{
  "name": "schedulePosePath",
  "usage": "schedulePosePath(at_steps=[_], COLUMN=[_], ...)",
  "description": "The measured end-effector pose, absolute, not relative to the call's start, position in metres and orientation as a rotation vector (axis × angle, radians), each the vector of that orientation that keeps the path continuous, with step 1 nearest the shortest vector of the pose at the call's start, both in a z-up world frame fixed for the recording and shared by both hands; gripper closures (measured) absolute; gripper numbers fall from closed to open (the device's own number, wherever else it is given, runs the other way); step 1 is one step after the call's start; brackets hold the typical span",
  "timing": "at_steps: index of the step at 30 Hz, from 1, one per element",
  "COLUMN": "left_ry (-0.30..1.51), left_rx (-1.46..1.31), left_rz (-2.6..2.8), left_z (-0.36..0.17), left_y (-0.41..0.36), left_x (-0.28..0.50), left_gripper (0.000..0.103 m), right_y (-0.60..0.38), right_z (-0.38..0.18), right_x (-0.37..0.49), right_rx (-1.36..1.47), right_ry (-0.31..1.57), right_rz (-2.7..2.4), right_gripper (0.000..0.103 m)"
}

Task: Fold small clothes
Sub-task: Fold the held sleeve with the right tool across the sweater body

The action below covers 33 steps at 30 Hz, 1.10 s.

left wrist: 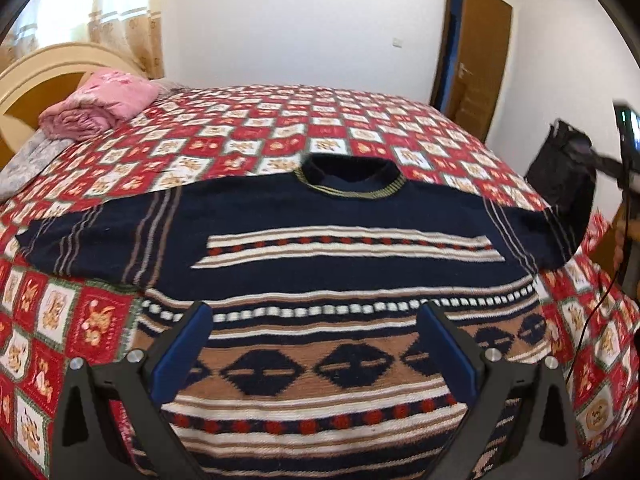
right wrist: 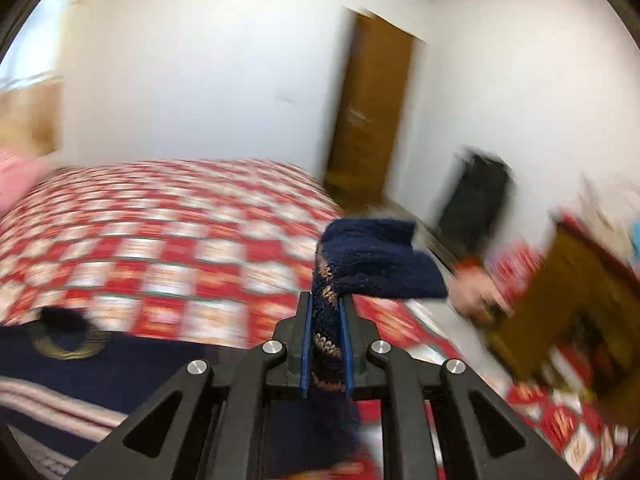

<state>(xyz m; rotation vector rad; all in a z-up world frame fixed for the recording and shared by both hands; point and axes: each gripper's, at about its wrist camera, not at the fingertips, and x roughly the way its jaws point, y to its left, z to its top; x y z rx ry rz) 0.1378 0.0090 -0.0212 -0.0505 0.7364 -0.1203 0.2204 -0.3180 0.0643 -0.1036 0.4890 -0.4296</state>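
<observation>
1. Sweater [left wrist: 320, 264]: one, navy knit with striped and diamond bands. It lies front up and flat on the bed [left wrist: 280, 128], collar [left wrist: 348, 178] toward the far side, hem nearest the left wrist camera.
2. Left gripper [left wrist: 316, 344]: one, fingers spread wide, holding nothing, poised over the lower body of the sweater.
3. Right gripper [right wrist: 325, 320]: one, closed narrow on the sleeve [right wrist: 380, 264]. The cuff end flops over past the tips, lifted off the bed. The right wrist view is blurred.
4. Step in hand, as judged: first fold, right sleeve carried across the chest.
5. Method advised: bring the sleeve level over the body, lay it straight across the chest bands, let go only once it rests flat. The left gripper may press the body near the hem so the knit does not drag.
6. Risk: thick knit may bunch at the shoulder; keep the fold line along the side seam.
7. Other stock: pink quilt [left wrist: 100, 100], one, folded by the headboard; door [left wrist: 476, 56], one; black bag [left wrist: 564, 168], one.
</observation>
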Motion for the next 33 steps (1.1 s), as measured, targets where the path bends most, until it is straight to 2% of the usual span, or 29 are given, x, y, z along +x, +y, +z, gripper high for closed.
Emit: schedulePosePath(at_steps=[2, 5, 9, 12, 15, 19, 25, 31, 33], left_ry=[0.720, 0.706, 0.674, 0.668, 0.675, 0.706, 0.721, 0.753, 0.768], left_rx=[-0.081, -0.105, -0.093, -0.082, -0.091, -0.121, -0.068, -0.057, -0.045], left_rz=[-0.099, -0.069, 0.000, 0.045, 0.071, 0.071, 0.045, 0.028, 0.028], left_z=[-0.018, -0.015, -0.012, -0.015, -0.021, -0.031, -0.037, -0.043, -0.044], left_y=[0.023, 0.040, 0.066, 0.085, 0.101, 0.107, 0.092, 0.075, 0.070], left_x=[0.135, 0.131, 0.122, 0.118, 0.120, 0.133, 0.144, 0.161, 0.164], left_gripper=[0.000, 0.000, 0.000, 0.000, 0.000, 0.000, 0.000, 0.000, 0.000], right_y=[-0.250, -0.165, -0.092, -0.070, -0.075, -0.112, -0.201, -0.280, -0.296], right_z=[0.070, 0.049, -0.016, -0.068, -0.095, -0.083, -0.049, -0.115, -0.114], right_x=[0.226, 0.237, 0.250, 0.260, 0.258, 0.241, 0.235, 0.246, 0.233], right_rx=[-0.158, -0.167, -0.079, 0.031, 0.207, 0.358, 0.184, 0.259, 0.318], right_ry=[0.477, 0.505, 0.630, 0.809, 0.920, 0.875, 0.819, 0.984, 0.932], right_rz=[-0.293, -0.108, 0.153, 0.312, 0.444, 0.525, 0.136, -0.043, 0.008], right_gripper=[0.091, 0.090, 0.089, 0.087, 0.087, 0.087, 0.087, 0.087, 0.087])
